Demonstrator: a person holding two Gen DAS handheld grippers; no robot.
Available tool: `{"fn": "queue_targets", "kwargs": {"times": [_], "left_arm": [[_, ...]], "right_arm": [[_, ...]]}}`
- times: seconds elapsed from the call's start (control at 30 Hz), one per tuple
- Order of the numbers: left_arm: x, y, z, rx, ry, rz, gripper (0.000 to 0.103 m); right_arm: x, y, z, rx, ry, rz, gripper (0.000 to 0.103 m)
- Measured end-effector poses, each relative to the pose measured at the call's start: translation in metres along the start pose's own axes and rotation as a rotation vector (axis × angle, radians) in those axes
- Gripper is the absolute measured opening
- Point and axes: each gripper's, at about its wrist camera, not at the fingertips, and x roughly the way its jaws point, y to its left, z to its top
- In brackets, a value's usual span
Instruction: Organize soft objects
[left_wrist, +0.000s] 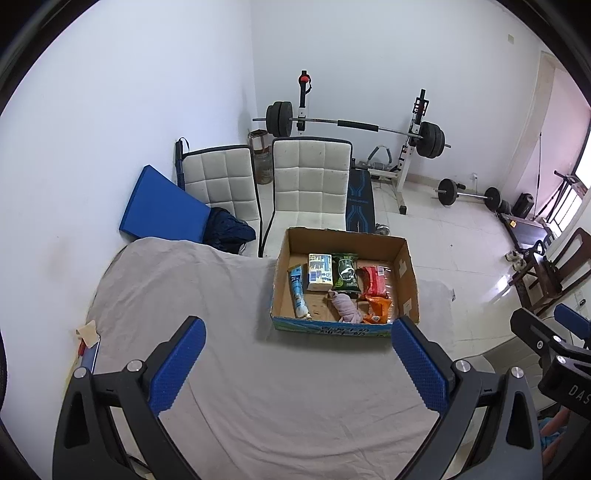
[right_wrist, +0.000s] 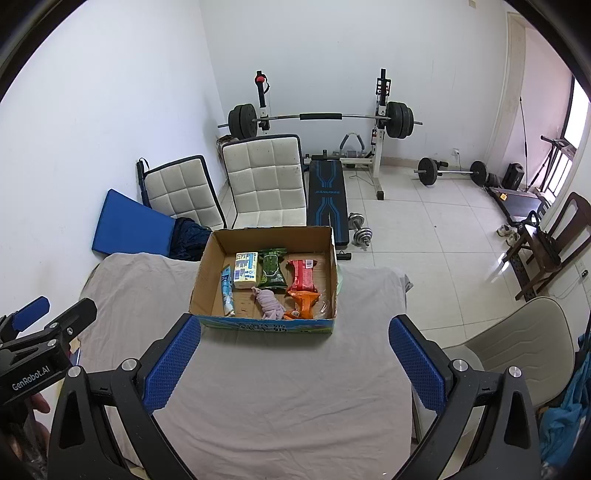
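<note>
An open cardboard box stands on the grey-clothed table. Inside lie a blue-white tube, a tissue pack, a green packet, a red packet, an orange packet and a pink cloth bundle. My left gripper is open and empty, near the box's front edge. My right gripper is open and empty, just in front of the box.
Two white chairs stand behind the table, with a blue mat and dark cloth. A weight bench and barbell rack are at the back. A beige chair is right of the table.
</note>
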Motion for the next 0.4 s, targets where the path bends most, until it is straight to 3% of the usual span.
{"fn": "queue_targets", "kwargs": {"times": [0.4], "left_arm": [[0.0014, -0.001, -0.0001, 0.0, 0.002, 0.0, 0.103]], "right_arm": [[0.0004, 0.0003, 0.0002, 0.0, 0.0, 0.003, 0.103]]}}
